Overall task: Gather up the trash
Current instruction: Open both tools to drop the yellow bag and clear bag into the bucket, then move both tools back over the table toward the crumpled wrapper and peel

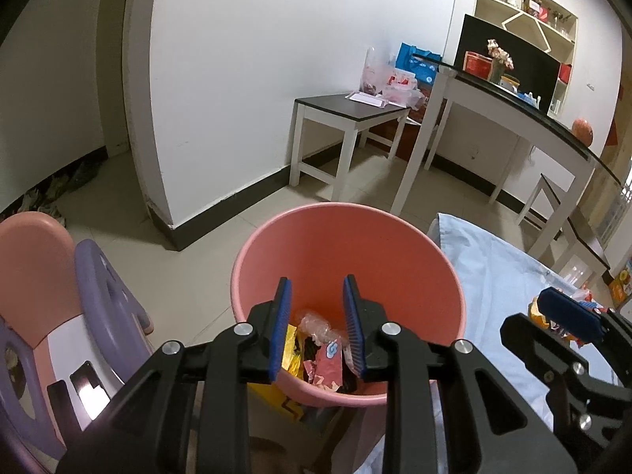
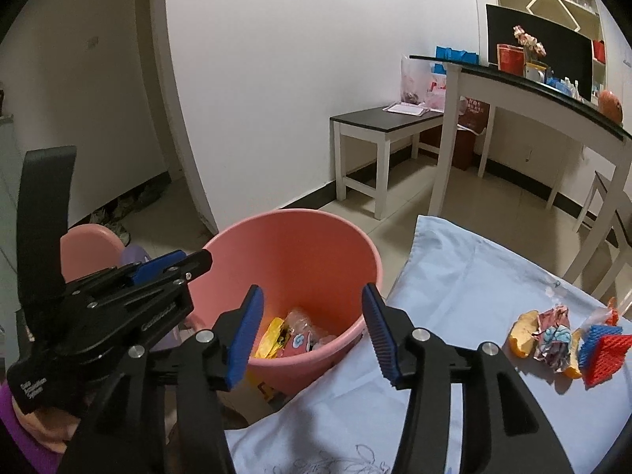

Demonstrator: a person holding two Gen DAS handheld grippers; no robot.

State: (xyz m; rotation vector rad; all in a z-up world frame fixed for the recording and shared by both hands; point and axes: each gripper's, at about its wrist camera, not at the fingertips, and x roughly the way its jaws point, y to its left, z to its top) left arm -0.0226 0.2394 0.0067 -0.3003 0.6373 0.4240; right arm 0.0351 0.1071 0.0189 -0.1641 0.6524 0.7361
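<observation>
With both grippers poised over the pink bin [image 1: 347, 260], the step in hand looks like a drop just finished, and the next move, as I judge it, is a reach back to the table for more litter.

From the left wrist, the left gripper [image 1: 318, 330] hangs over the bin's mouth with its jaws parted and nothing between them; below lie wrappers [image 1: 320, 351] already collected, yellow, pink and clear. Close by the bin on its left stand pink and purple plastic chairs [image 1: 94, 308], and on its right the table under a pale blue cloth [image 1: 497, 284]. The right gripper [image 1: 568, 318] shows at the right edge, in front of a few scraps on the cloth.

From the right wrist, the right gripper [image 2: 312, 331] is spread wide and empty, aimed across the bin's near rim and the cloth's corner. The remaining trash [image 2: 565, 335] sits well to its right on the cloth: orange peel, a crumpled printed wrapper, and red and blue foam netting. The left gripper [image 2: 170, 266] crowds the left side. Nothing lies between the right gripper and that pile; the pieces touch one another, so picking one cleanly may call for care.
</observation>
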